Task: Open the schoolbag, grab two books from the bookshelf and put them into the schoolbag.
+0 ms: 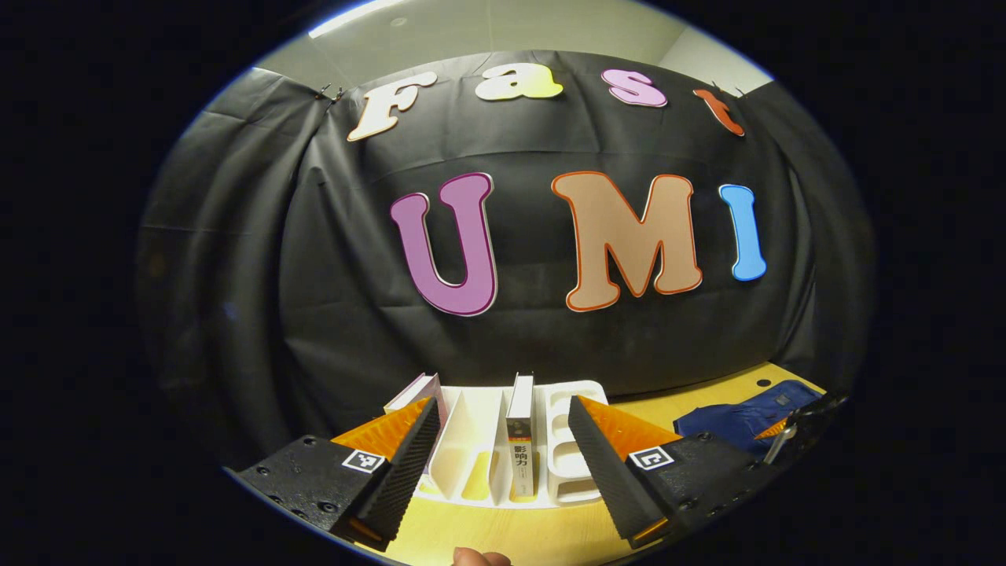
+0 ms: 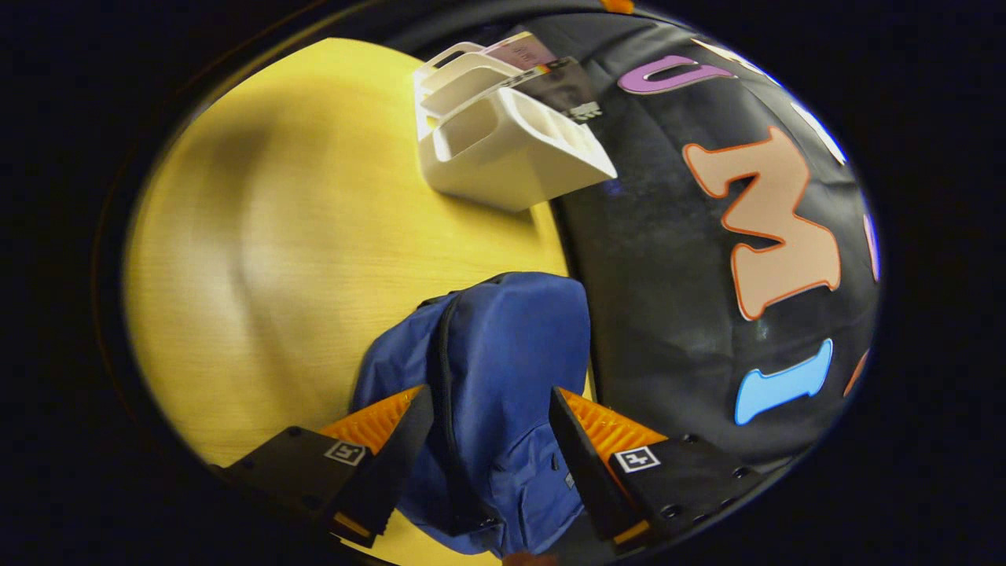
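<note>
1. My left gripper (image 1: 503, 464) is spread wide and holds nothing; it hovers level, facing the white bookshelf (image 1: 578, 409) on the yellow table (image 1: 511, 534).
2. One book (image 1: 520, 428) stands upright between the fingers' line of sight, another book (image 1: 416, 391) leans at the shelf's left end.
3. My right gripper (image 2: 491, 456) is also wide and unloaded, angled down over the blue schoolbag (image 2: 511, 346), whose zipper looks closed.

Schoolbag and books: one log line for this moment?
left gripper: open, facing bookshelf | right gripper: open over schoolbag | bag zipped
</note>
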`<state>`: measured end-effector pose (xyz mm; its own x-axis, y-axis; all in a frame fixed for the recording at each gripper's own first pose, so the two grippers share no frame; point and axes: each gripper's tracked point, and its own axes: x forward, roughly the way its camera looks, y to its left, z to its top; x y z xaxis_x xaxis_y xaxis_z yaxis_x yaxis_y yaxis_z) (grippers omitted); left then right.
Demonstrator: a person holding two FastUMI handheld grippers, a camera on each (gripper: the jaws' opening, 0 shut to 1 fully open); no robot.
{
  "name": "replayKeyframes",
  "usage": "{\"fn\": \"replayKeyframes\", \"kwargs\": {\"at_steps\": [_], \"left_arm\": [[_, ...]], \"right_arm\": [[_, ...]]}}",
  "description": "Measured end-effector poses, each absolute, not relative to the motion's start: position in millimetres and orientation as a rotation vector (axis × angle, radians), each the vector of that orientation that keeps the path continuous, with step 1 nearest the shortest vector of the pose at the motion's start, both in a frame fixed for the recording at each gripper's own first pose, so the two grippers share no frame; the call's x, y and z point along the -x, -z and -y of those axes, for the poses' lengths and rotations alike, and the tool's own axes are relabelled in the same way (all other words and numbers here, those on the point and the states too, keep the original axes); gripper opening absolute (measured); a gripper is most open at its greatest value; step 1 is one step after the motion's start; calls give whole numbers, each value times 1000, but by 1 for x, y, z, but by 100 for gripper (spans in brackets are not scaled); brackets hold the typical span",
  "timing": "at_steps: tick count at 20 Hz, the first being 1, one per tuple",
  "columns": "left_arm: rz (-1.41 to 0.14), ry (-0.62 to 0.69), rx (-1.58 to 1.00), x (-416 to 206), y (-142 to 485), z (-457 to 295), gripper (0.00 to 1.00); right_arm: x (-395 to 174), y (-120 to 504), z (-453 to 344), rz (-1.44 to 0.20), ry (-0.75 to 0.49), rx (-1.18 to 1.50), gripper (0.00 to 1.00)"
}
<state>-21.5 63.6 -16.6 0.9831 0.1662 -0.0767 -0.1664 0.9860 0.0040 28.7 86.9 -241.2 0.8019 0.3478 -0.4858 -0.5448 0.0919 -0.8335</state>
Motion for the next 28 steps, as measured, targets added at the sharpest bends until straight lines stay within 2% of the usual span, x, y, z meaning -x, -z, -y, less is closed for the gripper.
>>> {"fn": "replayKeyframes", "kwargs": {"at_steps": [1,3,5,8,9,10,12,13,14,16,19,20,21,23,27,28], "left_arm": [[-81,-173,-1,22,17,-66,100],[-88,-182,-2,23,19,-70,96],[-94,-192,-7,24,19,-74,96],[-90,-205,-13,26,18,-78,96],[-89,-208,-16,27,16,-79,100],[-88,-210,-17,28,16,-80,96],[-88,-214,-21,28,15,-81,100],[-88,-216,-19,29,14,-81,96],[-90,-216,-17,30,16,-82,96],[-98,-215,-17,31,18,-81,96],[-94,-218,-20,31,15,-83,96],[-97,-220,-18,32,17,-83,96],[-103,-222,-16,32,18,-83,100],[-105,-223,-6,32,19,-84,96],[-107,-227,9,28,21,-86,96],[-112,-226,18,26,22,-86,96]], "right_arm": [[-32,246,-88,-184,-671,1348,91],[-38,257,-88,-204,-673,1377,98],[-46,262,-93,-199,-658,1388,87],[-52,265,-98,-185,-616,1377,86],[-55,265,-98,-183,-594,1380,85],[-58,264,-97,-182,-574,1383,84],[-61,259,-97,-157,-532,1376,82],[-63,259,-97,-148,-516,1373,81],[-64,259,-98,-134,-511,1374,99],[-67,267,-102,-154,-522,1378,62],[-71,263,-97,-159,-468,1318,7],[-69,265,-96,-183,-471,1287,8],[-67,270,-96,-216,-485,1263,4],[-65,273,-97,-268,-521,1218,0],[-69,269,-93,-373,-531,1006,0],[-70,265,-93,-391,-527,935,4]]}}
